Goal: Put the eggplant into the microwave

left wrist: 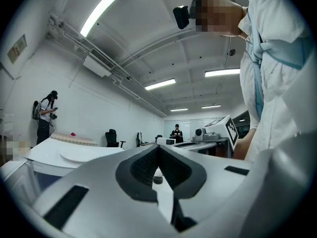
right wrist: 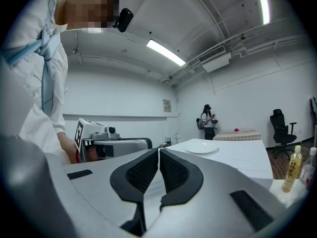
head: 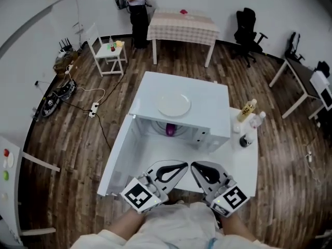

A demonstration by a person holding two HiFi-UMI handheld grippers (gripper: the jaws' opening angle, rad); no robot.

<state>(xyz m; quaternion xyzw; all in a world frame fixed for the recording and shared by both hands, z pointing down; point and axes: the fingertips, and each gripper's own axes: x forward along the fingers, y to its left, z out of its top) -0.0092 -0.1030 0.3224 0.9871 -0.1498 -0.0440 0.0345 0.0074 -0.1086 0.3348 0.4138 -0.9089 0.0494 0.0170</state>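
I see the eggplant point(head: 170, 130) inside the microwave point(head: 207, 100), a plate point(head: 174, 105) on top of it, and bottles point(head: 248, 110) at the right edge of the tabletop point(head: 244, 165).

This is a big, bare room fitted out as a lab or office rather than a home. It has a wood-plank floor point(head: 78, 139), white walls, ceiling strip lights point(left wrist: 101, 11) and exposed pipes point(left wrist: 64, 29). A black office chair point(head: 248, 27) and desks point(head: 298, 82) stand far right. A power strip point(head: 94, 109) trails cables at left, and a lone microwave point(head: 212, 100) sits on a central white surface point(head: 244, 165).
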